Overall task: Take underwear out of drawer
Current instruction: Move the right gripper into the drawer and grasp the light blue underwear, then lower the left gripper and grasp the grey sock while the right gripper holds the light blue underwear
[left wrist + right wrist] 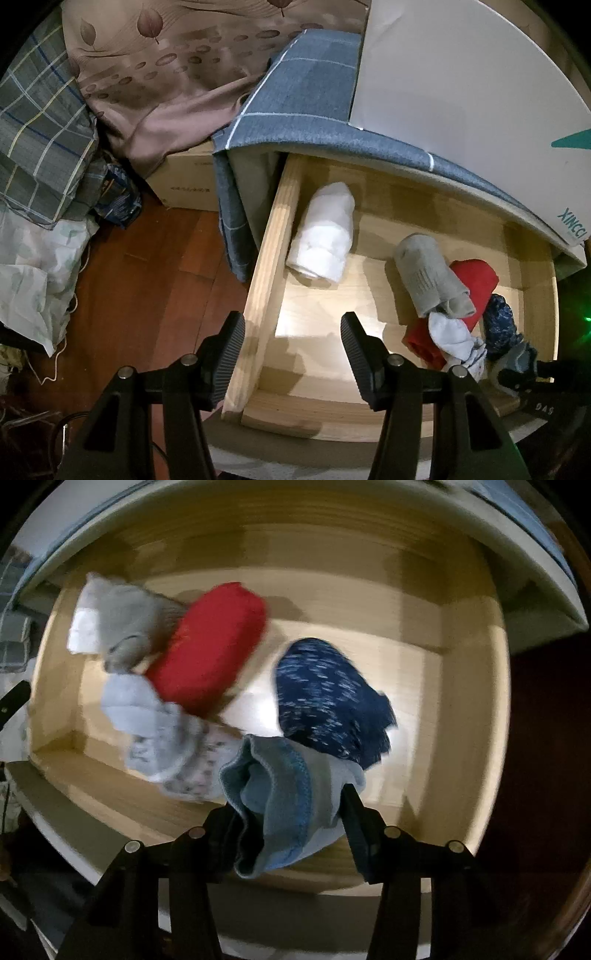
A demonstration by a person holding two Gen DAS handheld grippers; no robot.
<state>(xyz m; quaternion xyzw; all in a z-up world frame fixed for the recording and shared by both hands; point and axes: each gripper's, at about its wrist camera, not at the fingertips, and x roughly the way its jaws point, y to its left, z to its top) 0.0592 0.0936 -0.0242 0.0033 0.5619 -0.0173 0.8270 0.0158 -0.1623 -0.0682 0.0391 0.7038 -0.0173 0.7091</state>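
Note:
The wooden drawer (pixel 271 236) stands pulled open. In it lie a white roll (pixel 323 236), a grey roll (pixel 428 275), a red roll (pixel 476 284), a pale bundle (pixel 456 338) and a dark blue speckled roll (pixel 500 325). My left gripper (pixel 293 356) is open and empty above the drawer's front left corner. My right gripper (pixel 288 816) is shut on a light blue pair of underwear (pixel 280 797), held above the drawer's front. Below it lie the red roll (pixel 210 646), the grey roll (pixel 129 624), the pale bundle (pixel 155 731) and the dark blue roll (pixel 325 698).
A white box (pixel 461 81) sits on the blue checked cloth (pixel 306 99) above the drawer. To the left are the wooden floor (pixel 147 280), a cardboard box (pixel 188 177), brown bedding (pixel 166 74) and a pile of plaid fabric and bags (pixel 40 155).

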